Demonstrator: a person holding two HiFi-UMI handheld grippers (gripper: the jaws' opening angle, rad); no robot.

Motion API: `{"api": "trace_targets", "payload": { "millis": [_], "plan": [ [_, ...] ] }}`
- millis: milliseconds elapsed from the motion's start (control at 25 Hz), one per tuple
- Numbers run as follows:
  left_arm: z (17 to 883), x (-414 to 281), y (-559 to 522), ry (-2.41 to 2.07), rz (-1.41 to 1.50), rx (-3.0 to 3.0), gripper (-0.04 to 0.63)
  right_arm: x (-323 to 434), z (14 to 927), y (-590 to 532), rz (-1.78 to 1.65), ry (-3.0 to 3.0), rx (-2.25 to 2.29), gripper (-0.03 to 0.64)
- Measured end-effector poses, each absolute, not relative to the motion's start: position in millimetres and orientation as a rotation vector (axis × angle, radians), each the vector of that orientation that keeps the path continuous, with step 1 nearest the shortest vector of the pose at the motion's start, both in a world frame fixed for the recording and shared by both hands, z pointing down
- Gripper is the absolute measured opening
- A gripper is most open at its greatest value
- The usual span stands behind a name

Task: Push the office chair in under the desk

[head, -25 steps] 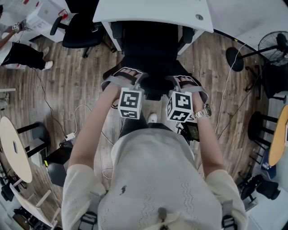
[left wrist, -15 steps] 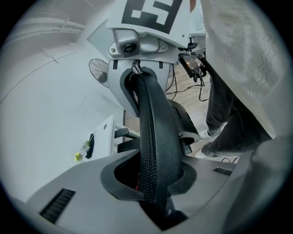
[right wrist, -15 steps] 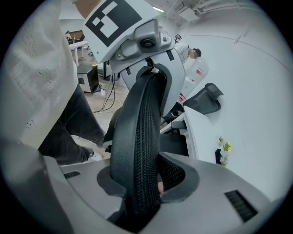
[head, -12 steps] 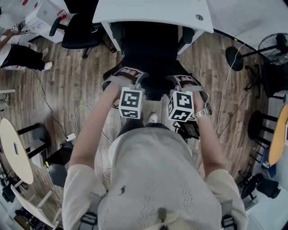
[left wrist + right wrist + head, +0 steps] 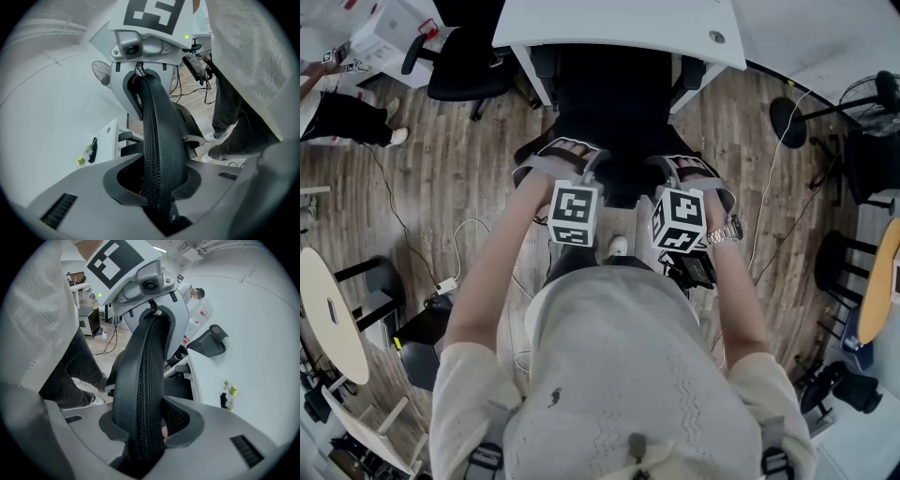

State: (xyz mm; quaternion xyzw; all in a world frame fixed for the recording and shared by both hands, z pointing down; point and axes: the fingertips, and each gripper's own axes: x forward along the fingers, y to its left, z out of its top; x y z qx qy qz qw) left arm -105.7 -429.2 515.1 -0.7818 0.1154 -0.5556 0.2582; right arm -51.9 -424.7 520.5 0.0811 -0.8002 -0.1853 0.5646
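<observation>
Black mesh chair (image 5: 614, 127) stands on the wood floor (image 5: 459, 178) with its seat tucked beneath the near edge of the white desk (image 5: 619, 28); only the backrest (image 5: 157, 140) juts out toward the person. The left gripper (image 5: 561, 157) is clamped at a middling width on the backrest's top rim. The right gripper (image 5: 686, 172), just beside it on the same rim, grips a bit wider, and its jaws have just been opening slightly with the rim between them. A second chair (image 5: 464, 61) sits by the desk's left corner. A fan (image 5: 872, 89) stands by the floor's right edge.
</observation>
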Motion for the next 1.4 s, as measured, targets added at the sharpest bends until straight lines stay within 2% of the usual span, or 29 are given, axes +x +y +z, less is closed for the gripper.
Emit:
{"api": "trace_targets", "payload": {
  "millis": [1400],
  "plan": [
    [522.9,-121.6,-489.4,0.299,-1.493,-2.117,0.104,-68.6,528.5,-484.4,-0.425,-1.883,0.196,0.153]
  ]
}}
